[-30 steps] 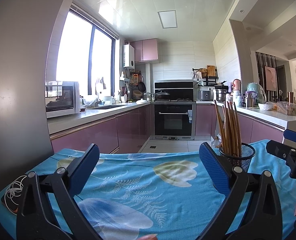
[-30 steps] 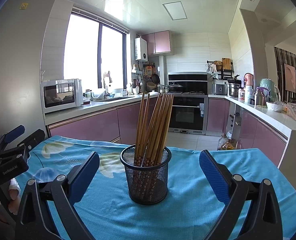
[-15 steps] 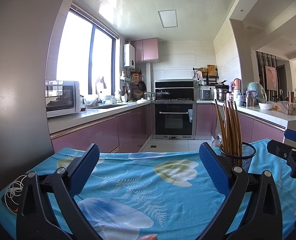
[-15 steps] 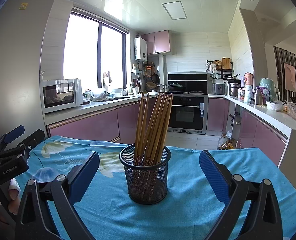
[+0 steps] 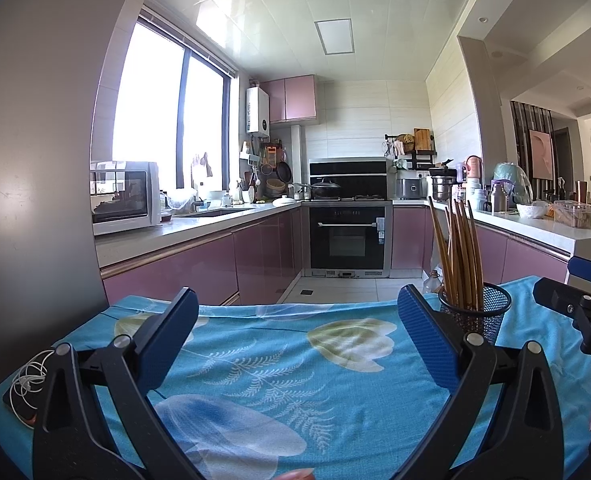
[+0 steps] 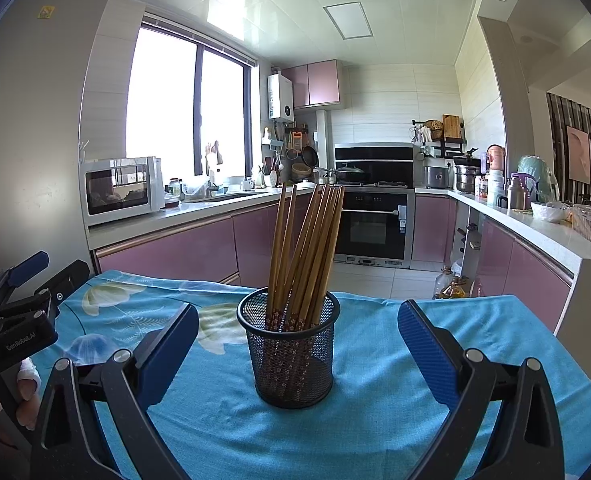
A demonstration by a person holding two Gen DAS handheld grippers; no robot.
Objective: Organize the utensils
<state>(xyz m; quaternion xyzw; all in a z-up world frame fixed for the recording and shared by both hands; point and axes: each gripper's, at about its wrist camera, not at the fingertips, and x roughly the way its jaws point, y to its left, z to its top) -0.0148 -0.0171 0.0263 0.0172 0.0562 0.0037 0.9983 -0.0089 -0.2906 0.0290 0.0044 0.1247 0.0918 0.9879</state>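
A black mesh holder stands upright on the blue flowered tablecloth, filled with several wooden chopsticks. My right gripper is open and empty, its jaws wide apart on either side of the holder and just short of it. In the left wrist view the holder and chopsticks stand at the right, behind my right finger pad. My left gripper is open and empty over bare cloth. Each gripper shows at the edge of the other's view: the right one, the left one.
White earphones and a dark device lie at the table's left corner. Beyond the far table edge is a kitchen with pink cabinets, a microwave, an oven and a cluttered counter on the right. A grey fridge wall stands at left.
Almost nothing: both grippers stay open and the holder keeps its place; the views shift only slightly.
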